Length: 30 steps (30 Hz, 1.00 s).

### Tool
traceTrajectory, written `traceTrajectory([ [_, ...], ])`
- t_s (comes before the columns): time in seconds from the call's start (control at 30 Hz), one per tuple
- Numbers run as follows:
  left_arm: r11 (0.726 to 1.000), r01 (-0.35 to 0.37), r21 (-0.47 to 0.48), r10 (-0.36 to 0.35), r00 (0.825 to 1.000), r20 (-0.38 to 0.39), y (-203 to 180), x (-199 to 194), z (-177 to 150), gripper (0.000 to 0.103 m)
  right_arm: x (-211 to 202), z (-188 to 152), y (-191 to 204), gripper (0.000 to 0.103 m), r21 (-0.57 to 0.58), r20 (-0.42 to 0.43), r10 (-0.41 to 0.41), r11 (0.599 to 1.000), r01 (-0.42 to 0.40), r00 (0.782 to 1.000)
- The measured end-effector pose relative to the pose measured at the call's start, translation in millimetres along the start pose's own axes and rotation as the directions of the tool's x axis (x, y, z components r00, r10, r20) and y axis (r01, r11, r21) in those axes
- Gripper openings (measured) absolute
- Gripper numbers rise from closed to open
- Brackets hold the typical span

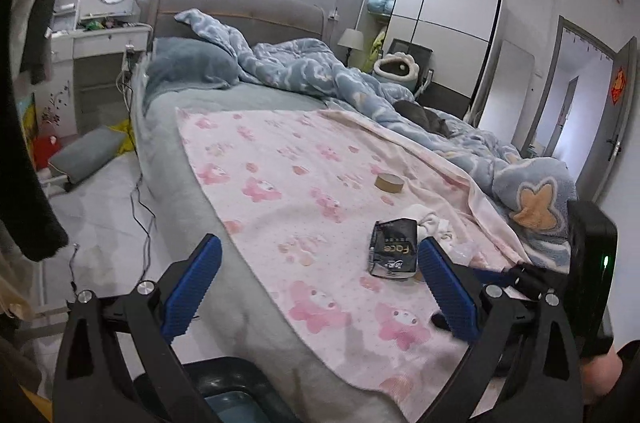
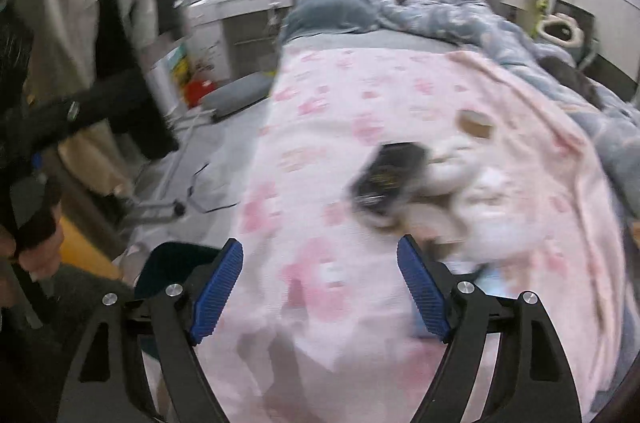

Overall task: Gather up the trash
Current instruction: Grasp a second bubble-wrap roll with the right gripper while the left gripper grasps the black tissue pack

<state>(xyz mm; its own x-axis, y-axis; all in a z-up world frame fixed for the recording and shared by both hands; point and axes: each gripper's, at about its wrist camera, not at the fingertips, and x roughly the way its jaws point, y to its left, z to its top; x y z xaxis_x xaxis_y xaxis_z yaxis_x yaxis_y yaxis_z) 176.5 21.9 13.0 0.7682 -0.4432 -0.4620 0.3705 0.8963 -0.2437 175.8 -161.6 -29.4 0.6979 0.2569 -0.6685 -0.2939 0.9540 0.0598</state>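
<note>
A crumpled black wrapper [image 1: 393,249] lies on the pink blanket [image 1: 288,191] on the bed, with white crumpled tissues [image 1: 430,221] just behind it and a brown tape roll [image 1: 389,182] farther back. My left gripper [image 1: 320,281] is open and empty, low over the bed's near edge, its right finger beside the wrapper. My right gripper [image 2: 320,283] is open and empty above the blanket [image 2: 340,95], just short of the wrapper [image 2: 390,173], the tissues [image 2: 456,171] and the tape roll [image 2: 475,124]. The right wrist view is blurred.
A dark bin [image 1: 236,389] stands on the floor under my left gripper, against the bed; it also shows in the right wrist view [image 2: 172,269]. A blue duvet [image 1: 360,79] is heaped along the bed's far side. Cables [image 1: 140,199] and a grey cushion [image 1: 86,151] lie on the floor.
</note>
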Motion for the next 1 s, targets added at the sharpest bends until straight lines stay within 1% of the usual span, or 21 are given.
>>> traceTrajectory([
  [0.1,1.000,0.021,0.006,-0.021,1.000,-0.013,-5,11,2,0.100,-3,1,-28,0.083,0.046,0.014,-0.040,0.998,0.040,0.999],
  [0.23,0.997,0.060,0.049,-0.058,0.997,-0.050,-18,36,5,0.100,0,2,-63,0.083,0.101,0.006,-0.069,0.993,0.068,0.998],
  [0.37,0.993,0.082,0.084,-0.074,0.993,-0.090,-32,61,3,0.100,2,4,-83,0.083,0.111,0.009,-0.094,0.990,0.093,0.996],
  [0.4,0.991,0.096,0.091,-0.087,0.991,-0.104,-36,69,2,0.100,4,5,-88,0.084,0.117,0.006,-0.097,0.989,0.096,0.995],
  [0.5,0.985,0.115,0.127,-0.099,0.987,-0.125,-46,85,-1,0.100,12,5,-107,0.084,0.154,-0.016,-0.109,0.982,0.110,0.994],
  [0.6,0.982,0.128,0.140,-0.106,0.982,-0.154,-49,101,-5,0.100,19,3,-122,0.084,0.195,-0.032,-0.097,0.976,0.102,0.995],
  [0.73,0.981,0.149,0.128,-0.125,0.976,-0.179,-51,114,-8,0.100,25,0,-138,0.085,0.259,-0.025,-0.038,0.965,0.043,0.999],
  [1.0,0.984,0.155,0.087,-0.134,0.968,-0.211,-50,137,-13,0.100,35,-4,-143,0.086,0.263,-0.047,-0.018,0.964,0.030,0.999],
])
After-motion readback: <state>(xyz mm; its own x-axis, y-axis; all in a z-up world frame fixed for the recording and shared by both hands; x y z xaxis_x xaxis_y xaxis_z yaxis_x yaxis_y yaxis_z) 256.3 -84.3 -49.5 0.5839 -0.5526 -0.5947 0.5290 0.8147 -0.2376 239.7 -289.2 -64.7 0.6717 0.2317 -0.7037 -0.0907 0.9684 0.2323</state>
